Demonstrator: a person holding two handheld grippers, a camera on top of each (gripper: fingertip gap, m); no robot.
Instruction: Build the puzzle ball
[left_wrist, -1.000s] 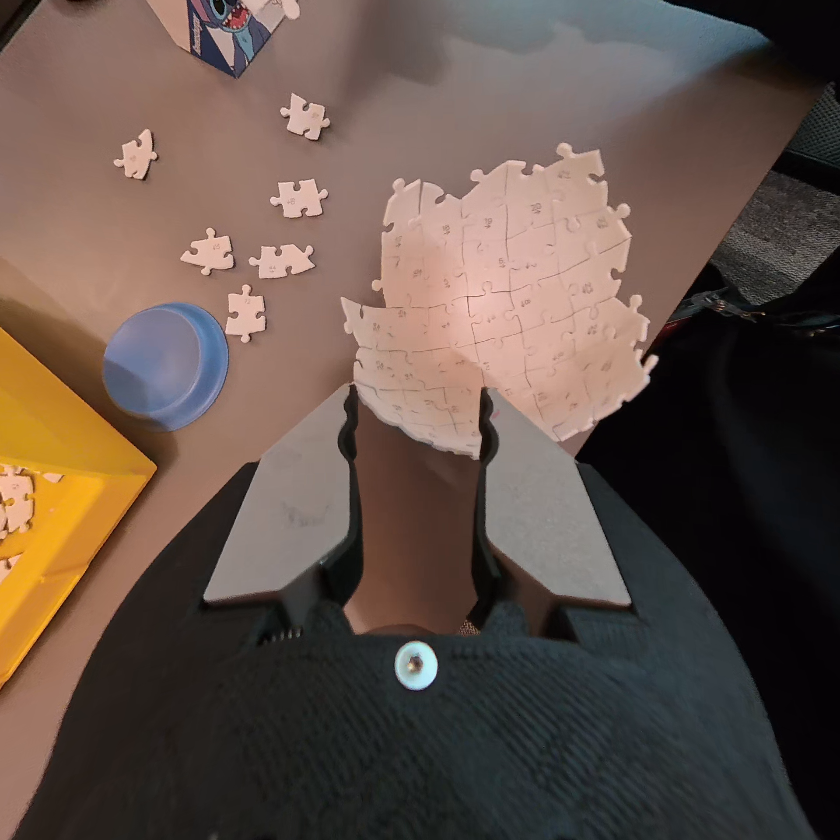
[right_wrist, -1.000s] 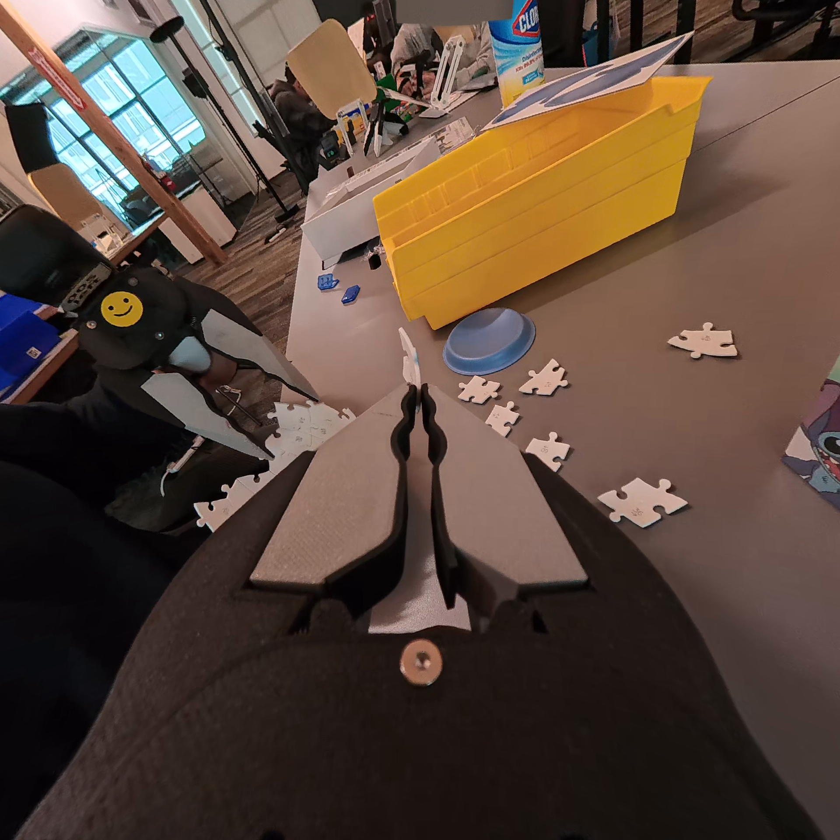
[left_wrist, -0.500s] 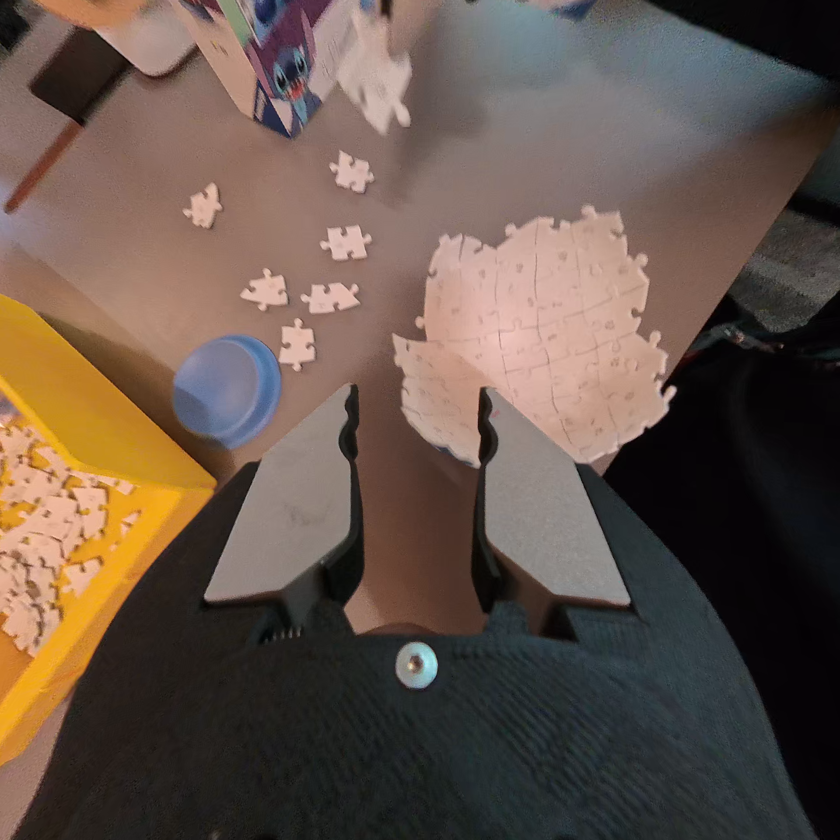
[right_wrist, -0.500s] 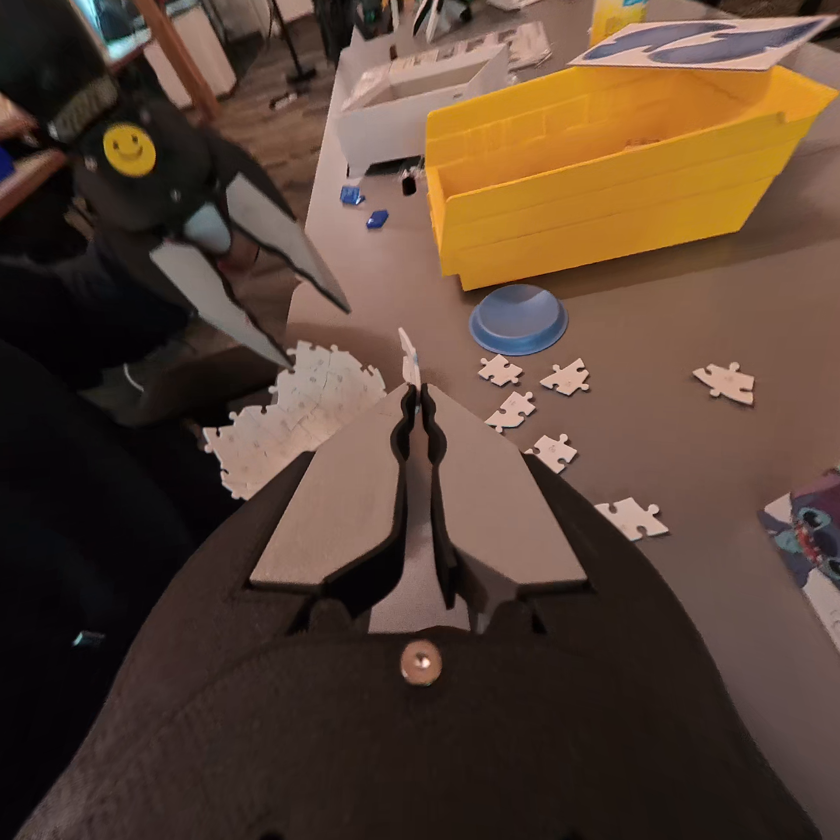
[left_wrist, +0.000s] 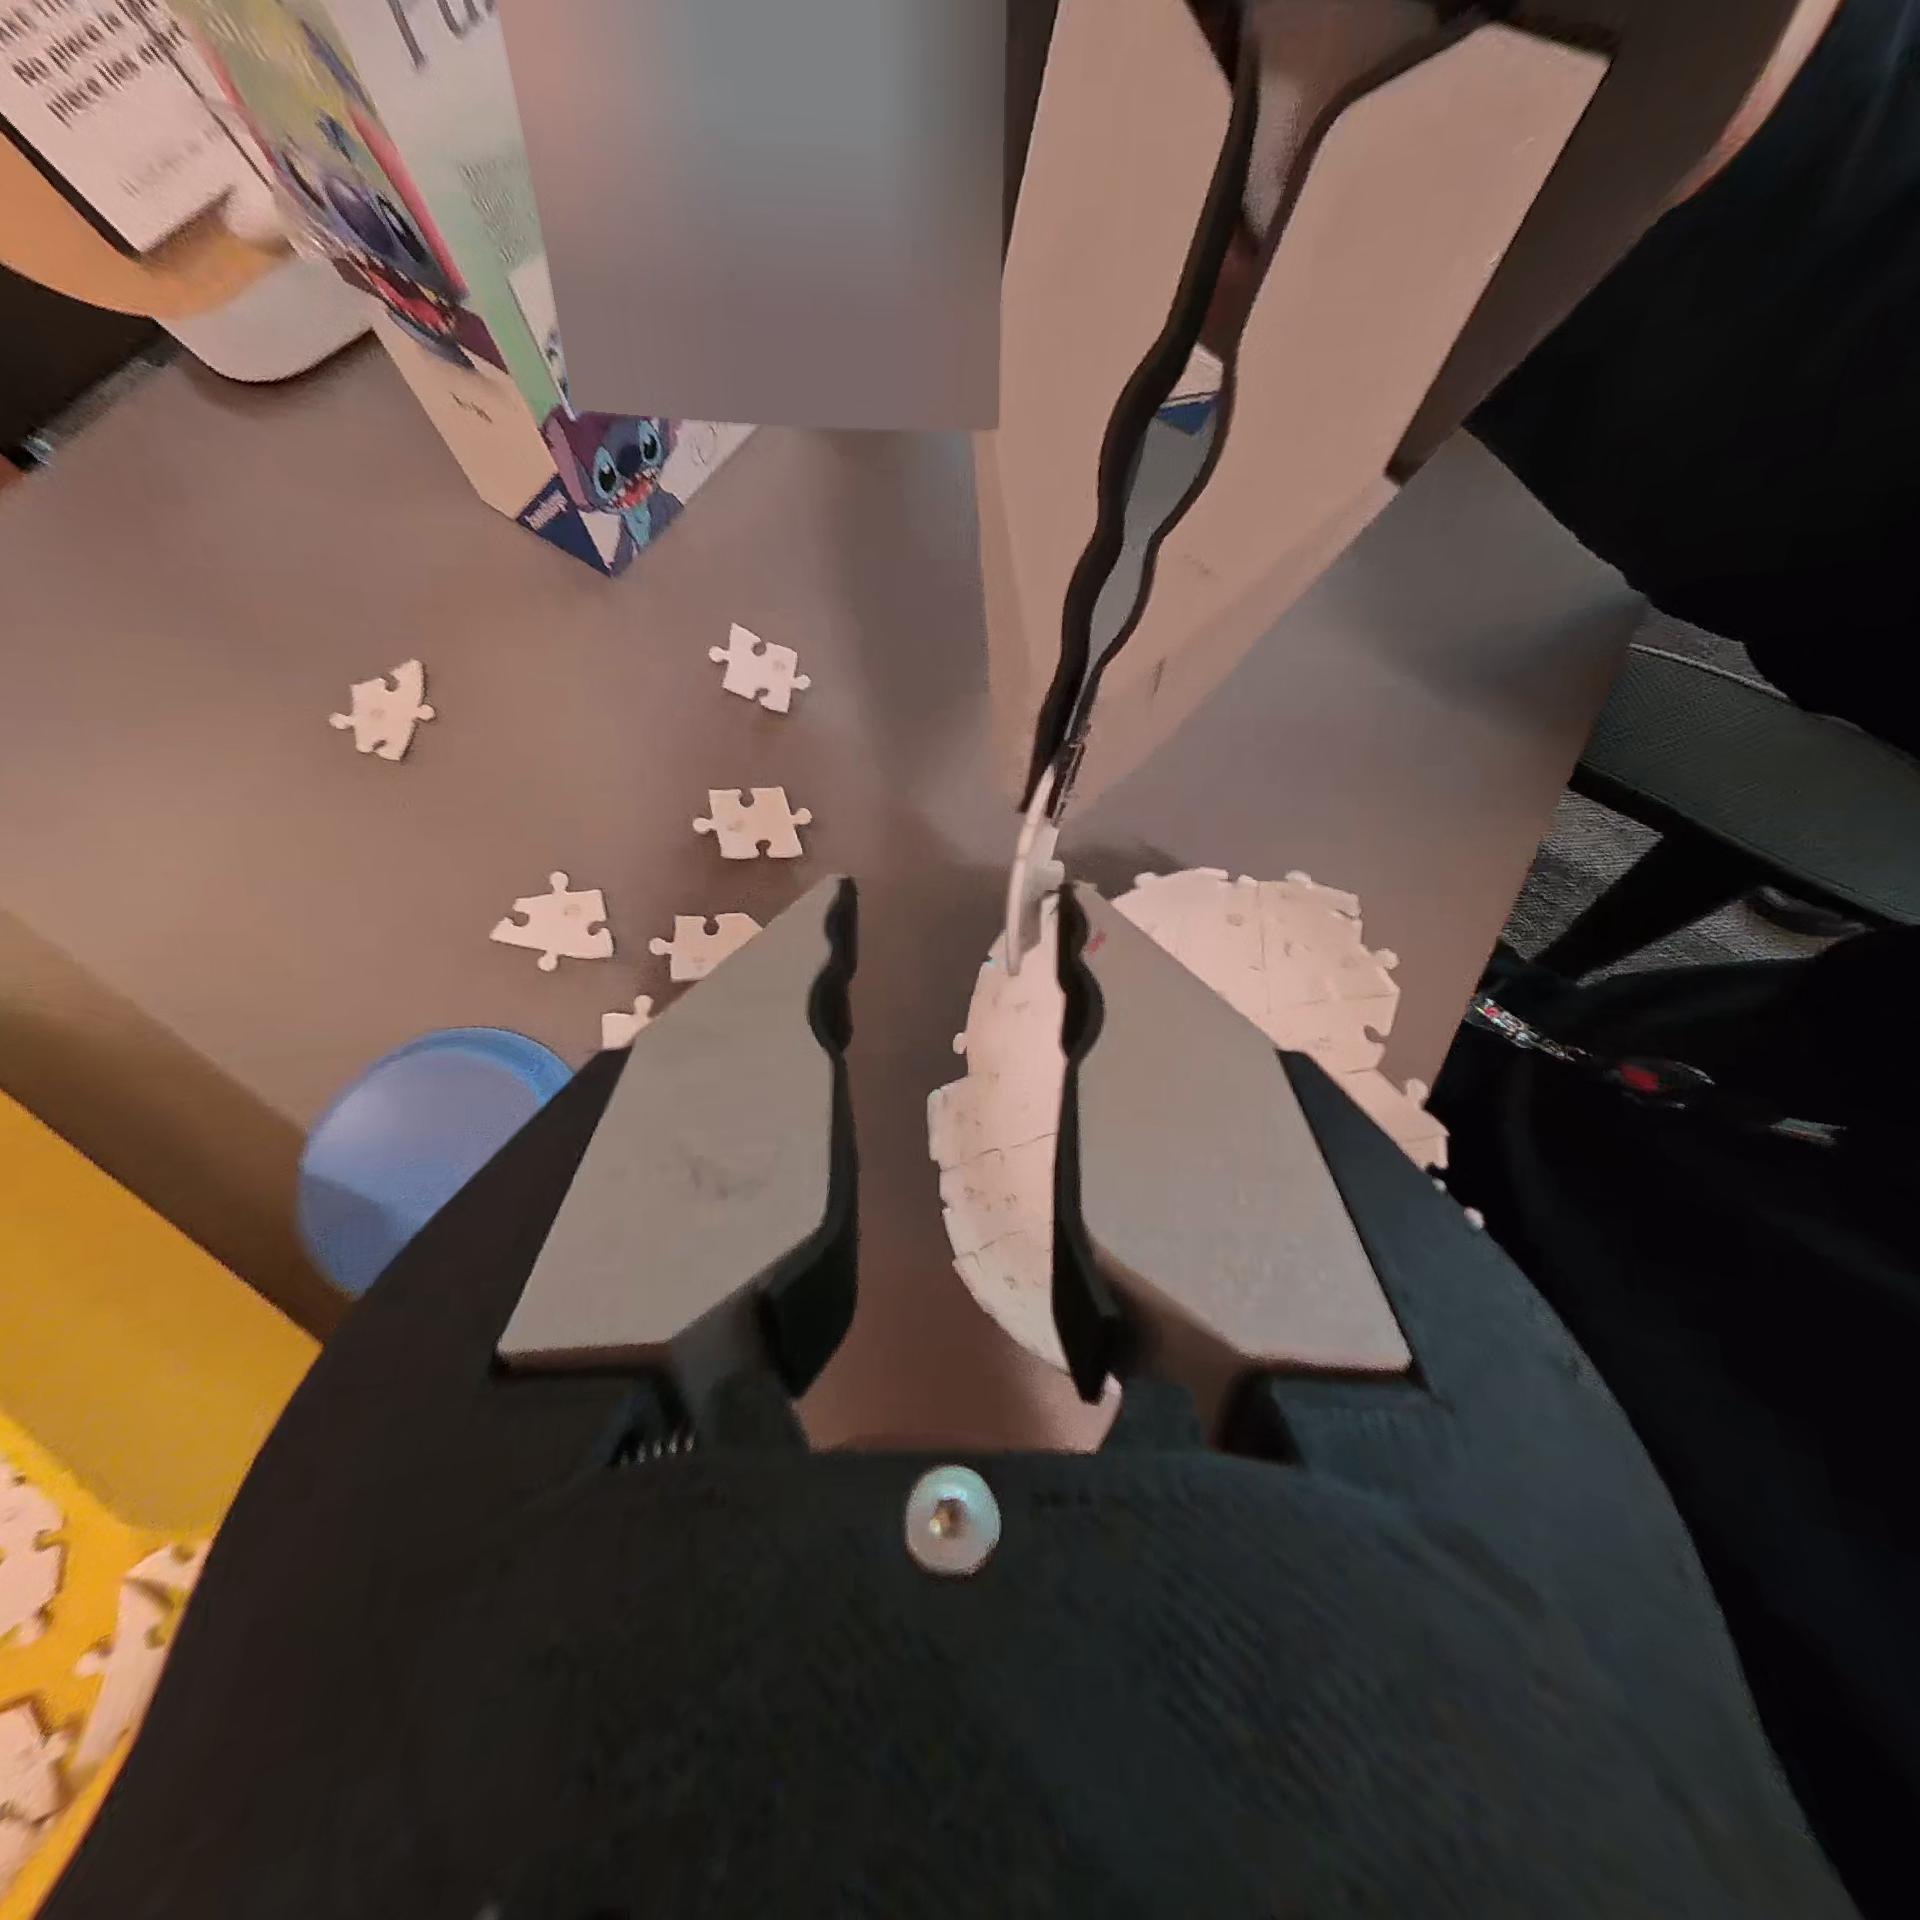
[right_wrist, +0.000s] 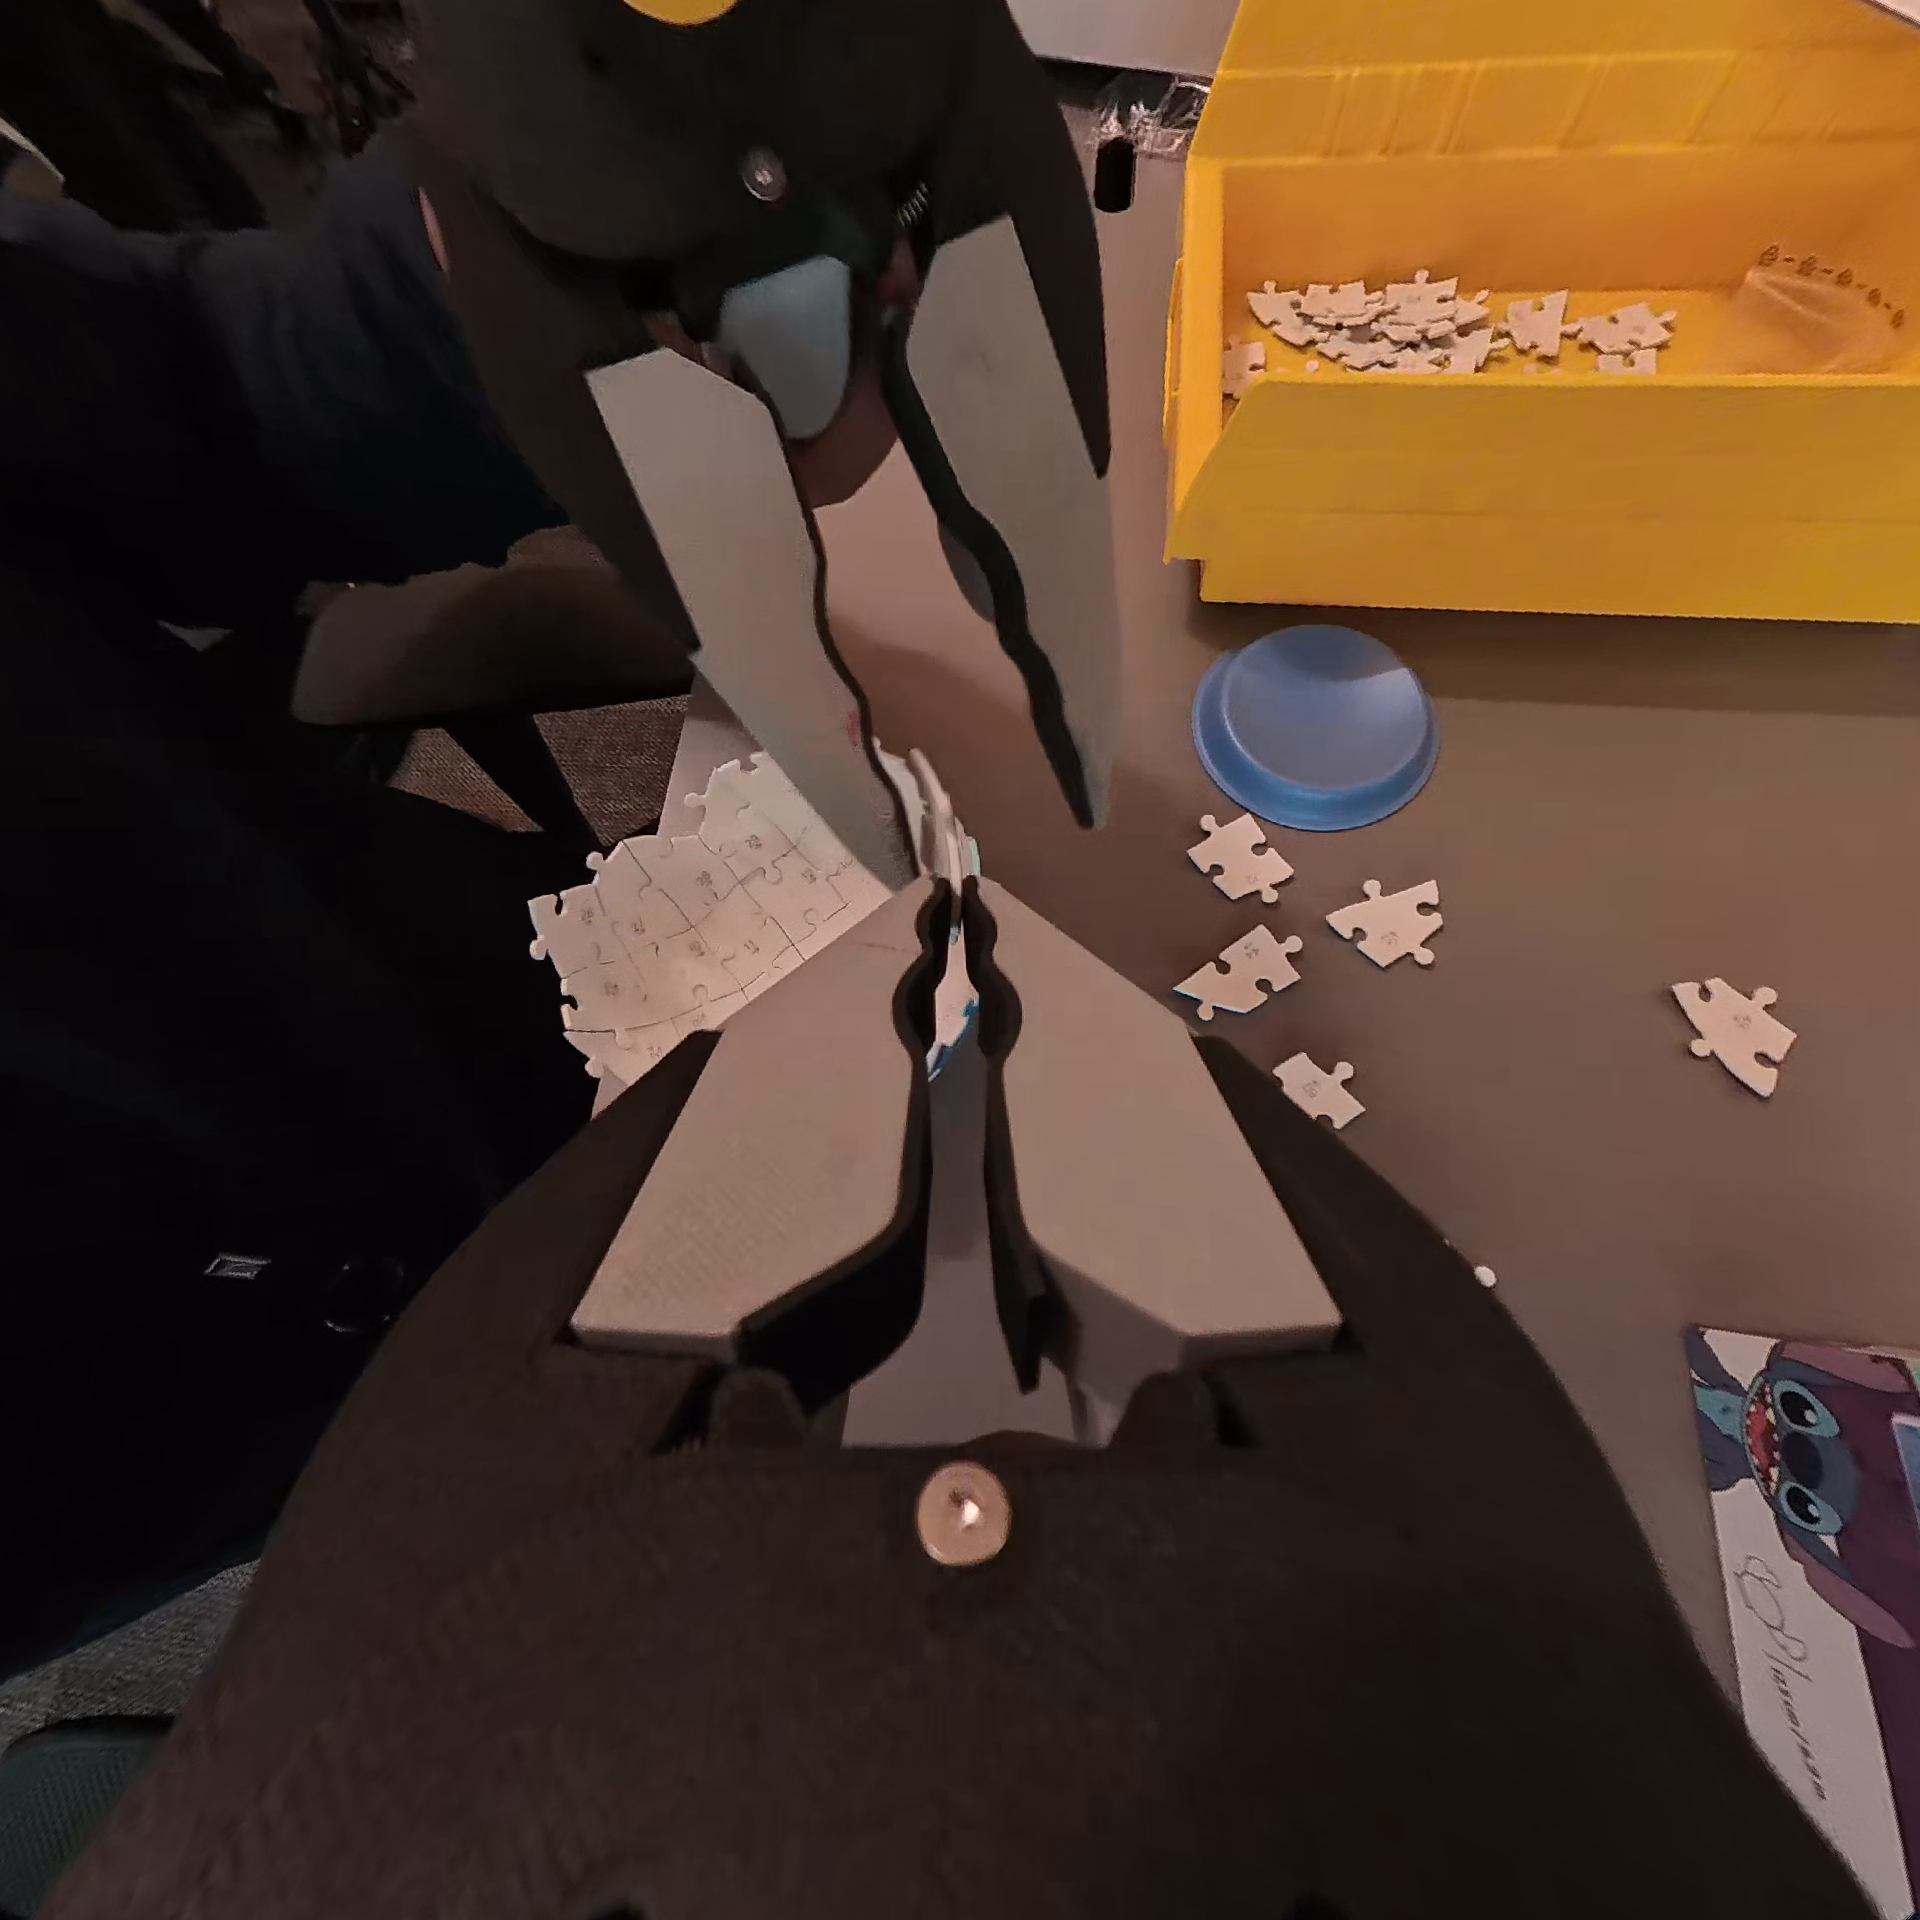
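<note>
Two claws meet over worktop (right_wrist: 1558, 1143) | right claw (right_wrist: 954, 894) pinches loose puzzle piece (left_wrist: 1031, 894) | left claw (left_wrist: 954, 904) gapes empty above curved puzzle shell (right_wrist: 686, 935) at worktop's edge | risk: misaligned tabs could buckle shell

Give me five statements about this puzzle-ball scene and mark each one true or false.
1. The right claw is shut on a puzzle piece. True.
2. The left claw grips the assembled puzzle shell. False: its jaws stand open and hold nothing; the shell lies on the table partly behind one finger.
3. The yellow bin holds loose pieces. True.
4. The blue dish sits inside the yellow bin. False: it rests on the table in front of the bin.
5. No loose pieces lie on the table. False: several loose pieces are scattered near the blue dish.
</note>
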